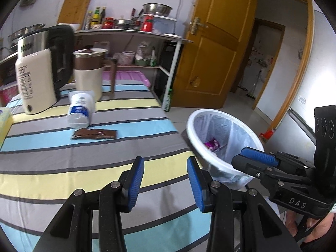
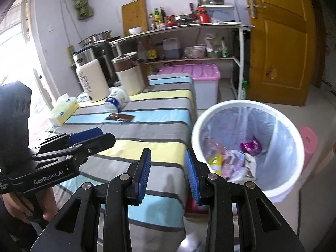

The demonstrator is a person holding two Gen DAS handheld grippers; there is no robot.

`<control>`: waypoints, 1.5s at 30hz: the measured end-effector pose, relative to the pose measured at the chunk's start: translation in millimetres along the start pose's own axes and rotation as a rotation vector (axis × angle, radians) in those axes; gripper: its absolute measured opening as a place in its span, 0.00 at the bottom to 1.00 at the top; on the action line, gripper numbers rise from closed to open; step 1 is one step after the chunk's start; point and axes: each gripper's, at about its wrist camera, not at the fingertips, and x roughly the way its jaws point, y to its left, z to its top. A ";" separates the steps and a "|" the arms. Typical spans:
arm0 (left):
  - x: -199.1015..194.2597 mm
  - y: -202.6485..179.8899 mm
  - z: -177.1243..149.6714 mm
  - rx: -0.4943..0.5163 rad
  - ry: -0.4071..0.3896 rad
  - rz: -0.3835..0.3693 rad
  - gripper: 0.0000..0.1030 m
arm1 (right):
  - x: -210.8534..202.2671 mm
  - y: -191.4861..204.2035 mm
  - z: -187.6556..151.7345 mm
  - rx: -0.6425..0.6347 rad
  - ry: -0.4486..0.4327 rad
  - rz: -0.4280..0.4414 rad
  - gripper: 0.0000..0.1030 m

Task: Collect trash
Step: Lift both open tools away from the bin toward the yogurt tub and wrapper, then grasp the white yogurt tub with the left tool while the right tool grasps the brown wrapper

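A flat brown sachet point(image 1: 94, 134) point(image 2: 119, 117) lies on the striped tablecloth point(image 1: 63, 168). Just behind it a small white and blue container point(image 1: 80, 109) point(image 2: 116, 100) lies on its side. Beside the table's right edge stands a white bin point(image 1: 210, 111) point(image 2: 247, 103), lined with a clear bag and holding wrappers and a purple packet point(image 2: 251, 147). My left gripper point(image 1: 165, 160) hovers over the near part of the table, open, nothing between its blue pads. My right gripper point(image 2: 168, 151) is over the table's right edge next to the bin, open and empty.
At the table's far end stand a cream bottle point(image 1: 35, 84), a steel kettle point(image 1: 52, 48) and a brown-banded jug point(image 1: 88, 73). A tissue box point(image 2: 64, 109) sits at the left edge. Behind are a metal shelf point(image 1: 134, 33), a pink-lidded crate point(image 2: 199, 73) and a wooden door point(image 1: 216, 42).
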 end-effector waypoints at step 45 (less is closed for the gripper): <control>92.8 134.4 74.0 -0.075 0.091 0.242 0.49 | 121.2 48.0 64.4 -0.151 0.096 0.165 0.34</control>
